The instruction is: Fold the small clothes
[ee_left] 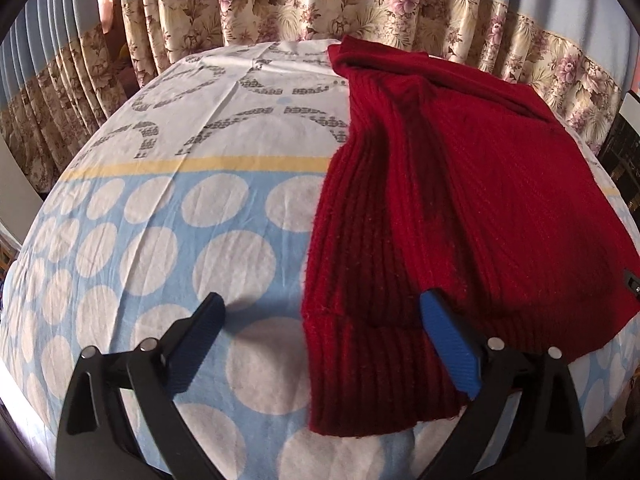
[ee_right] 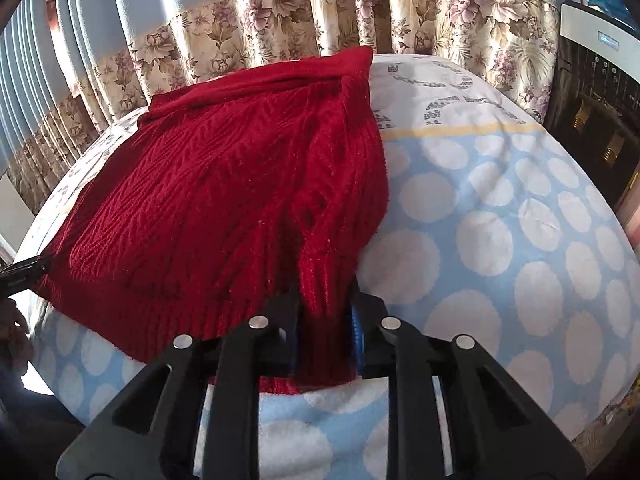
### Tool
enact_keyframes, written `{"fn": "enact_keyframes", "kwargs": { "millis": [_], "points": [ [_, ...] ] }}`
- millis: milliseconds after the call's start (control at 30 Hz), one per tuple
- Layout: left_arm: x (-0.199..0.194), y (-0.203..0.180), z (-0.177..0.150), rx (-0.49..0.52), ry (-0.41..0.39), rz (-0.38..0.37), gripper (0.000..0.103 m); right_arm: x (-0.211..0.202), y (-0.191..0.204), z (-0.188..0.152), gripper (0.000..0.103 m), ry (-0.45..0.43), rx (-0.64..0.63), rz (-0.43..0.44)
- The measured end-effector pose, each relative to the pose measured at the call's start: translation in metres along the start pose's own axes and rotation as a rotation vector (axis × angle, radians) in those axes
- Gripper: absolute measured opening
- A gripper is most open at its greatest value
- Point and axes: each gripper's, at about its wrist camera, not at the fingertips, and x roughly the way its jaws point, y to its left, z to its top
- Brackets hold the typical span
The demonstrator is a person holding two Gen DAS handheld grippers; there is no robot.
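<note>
The bed (ee_left: pixel 160 240), under a blue sheet with white dots and a yellow stripe, fills most of the room in front of me and serves as the folding surface. Behind its far edge hangs a flowered curtain (ee_left: pixel 320 4), and at the far right stands a dark appliance (ee_right: pixel 596 120), well clear of the work.

On the bed lies a red sweater (ee_left: pixel 480 184), thick ribbed knit, spread roughly flat with one long ribbed part, a sleeve by the look of it, running along its left side toward the near edge. It sits more to the right in the left wrist view and left of centre in the right wrist view, so it lies between the two tools, where both can reach it.

The right gripper (ee_right: pixel 324 336) has its fingers closed on the ribbed hem or cuff at the sweater's near right corner; the knit bunches between them, which looks like a hold meant for lifting that edge over.

The left gripper (ee_left: pixel 320 332) hangs with its fingers wide apart, straddling the near end of the ribbed strip. One finger sits over bare sheet, the other over the knit. My guess is it is lining up to pinch that end.
</note>
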Motion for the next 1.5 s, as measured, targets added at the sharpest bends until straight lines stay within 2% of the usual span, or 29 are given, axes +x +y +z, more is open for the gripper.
{"fn": "enact_keyframes", "kwargs": {
  "millis": [100,133,200,233,267,433,533,800,1133,1500],
  "points": [
    [-0.001,0.0,-0.002,-0.007,-0.015,0.001,0.097,0.0,-0.001,0.0,0.023,0.0,0.002,0.001],
    [-0.002,-0.001,-0.002,-0.011,-0.021,-0.002,0.093,0.0,0.0,0.0,0.023,0.0,0.003,0.001],
    [-0.006,-0.006,-0.002,-0.005,-0.041,-0.018,0.061,0.0,-0.001,0.001,0.024,0.0,0.005,-0.001],
    [-0.009,-0.008,-0.002,0.001,-0.046,-0.046,0.019,0.0,0.0,0.0,0.024,0.001,0.005,-0.002],
    [-0.011,-0.012,-0.001,-0.004,-0.046,-0.059,0.013,0.0,0.0,0.0,0.024,0.002,0.006,-0.002],
    [-0.014,-0.01,0.001,-0.037,-0.055,-0.06,0.011,-0.004,0.002,0.002,0.018,-0.004,0.002,-0.003],
    [-0.028,-0.013,0.005,-0.015,-0.101,-0.039,0.009,-0.011,0.003,0.005,0.017,-0.026,-0.006,-0.005],
    [-0.057,-0.009,0.014,-0.02,-0.154,-0.066,0.009,-0.043,0.009,0.019,0.016,-0.1,-0.025,0.016],
    [-0.072,-0.01,0.007,-0.008,-0.156,-0.065,0.009,-0.069,0.001,0.018,0.016,-0.119,-0.006,0.023],
    [-0.06,0.005,0.043,-0.112,-0.125,-0.105,0.008,-0.066,-0.005,0.04,0.016,-0.128,0.054,0.058]
  ]
}}
